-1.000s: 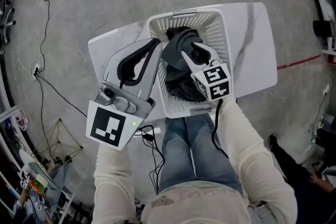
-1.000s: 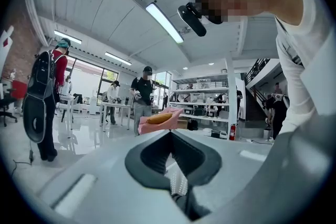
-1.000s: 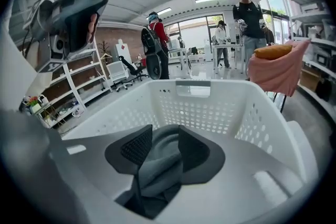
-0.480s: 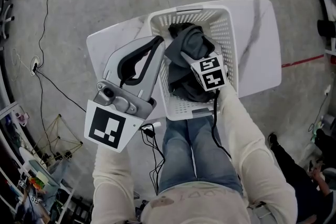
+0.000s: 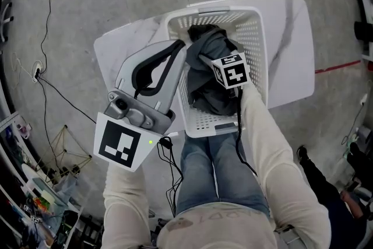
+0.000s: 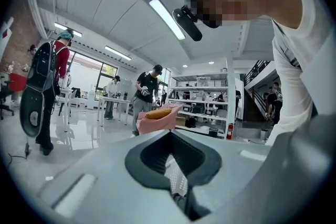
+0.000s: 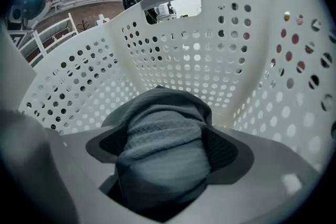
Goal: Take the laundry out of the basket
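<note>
A white perforated laundry basket (image 5: 210,10) stands on a white table (image 5: 291,55) and holds a heap of dark grey laundry (image 5: 213,46). My right gripper (image 5: 204,58) is inside the basket, shut on a fold of grey knit cloth. In the right gripper view that cloth (image 7: 163,160) bulges out between the jaws of the right gripper (image 7: 165,134), and the basket wall (image 7: 210,50) rises behind it. My left gripper (image 5: 178,46) hangs high at the basket's left rim, jaws together and holding nothing. The left gripper (image 6: 170,134) points out across the room.
My legs in jeans (image 5: 210,166) are against the table's near edge. Cables (image 5: 52,90) trail over the concrete floor at the left, and a red tape line (image 5: 338,67) marks it at the right. Several people (image 6: 147,92) stand far off in the room.
My right gripper has moved a little toward the far side of the basket, with the grey cloth still in its jaws. The left gripper has stayed almost still.
</note>
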A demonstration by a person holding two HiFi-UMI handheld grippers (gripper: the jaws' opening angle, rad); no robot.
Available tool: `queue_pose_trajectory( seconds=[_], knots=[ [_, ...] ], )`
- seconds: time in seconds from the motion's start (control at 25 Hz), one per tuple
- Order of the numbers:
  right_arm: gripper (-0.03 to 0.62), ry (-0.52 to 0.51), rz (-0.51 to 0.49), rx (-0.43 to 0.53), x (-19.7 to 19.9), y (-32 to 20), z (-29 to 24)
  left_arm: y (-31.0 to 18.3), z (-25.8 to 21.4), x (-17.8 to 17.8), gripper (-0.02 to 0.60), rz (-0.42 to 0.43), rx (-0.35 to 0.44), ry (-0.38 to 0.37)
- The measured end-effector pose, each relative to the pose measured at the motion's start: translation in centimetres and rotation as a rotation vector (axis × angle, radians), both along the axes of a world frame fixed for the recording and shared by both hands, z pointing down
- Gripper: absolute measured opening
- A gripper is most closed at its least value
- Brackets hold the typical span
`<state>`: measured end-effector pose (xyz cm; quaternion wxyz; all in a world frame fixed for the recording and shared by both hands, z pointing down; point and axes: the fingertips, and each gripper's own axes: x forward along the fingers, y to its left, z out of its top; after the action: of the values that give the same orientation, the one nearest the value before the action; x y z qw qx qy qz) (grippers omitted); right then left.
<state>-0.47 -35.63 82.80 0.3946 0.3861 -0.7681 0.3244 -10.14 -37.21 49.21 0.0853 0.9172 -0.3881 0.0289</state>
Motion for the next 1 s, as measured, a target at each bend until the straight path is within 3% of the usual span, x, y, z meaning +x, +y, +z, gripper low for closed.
queue_pose_trajectory(
  seconds=[0.24, 0.56, 0.72, 1.0],
  knots=[
    [0.45, 0.048, -0.068, -0.034, -0.7, -0.2, 1.3, -0.4, 0.4, -0.5, 0.001, -0.007, -0.006, -0.002],
    [0.278, 0.054, -0.146, 0.043, -1.5, 0.1, 0.1, -0.1, 0.5, -0.6, 0.001, -0.012, -0.003, -0.008],
    [0.225, 0.015, -0.113, 0.053, -1.6, 0.4, -1.6, 0.4, 0.3, -0.5, 0.0, -0.009, 0.001, -0.015],
    [0.198, -0.107, -0.029, 0.065, -1.6, 1.4, -5.7, 1.2, -1.3, 0.2, 0.0, -0.005, 0.025, -0.024]
  ],
)
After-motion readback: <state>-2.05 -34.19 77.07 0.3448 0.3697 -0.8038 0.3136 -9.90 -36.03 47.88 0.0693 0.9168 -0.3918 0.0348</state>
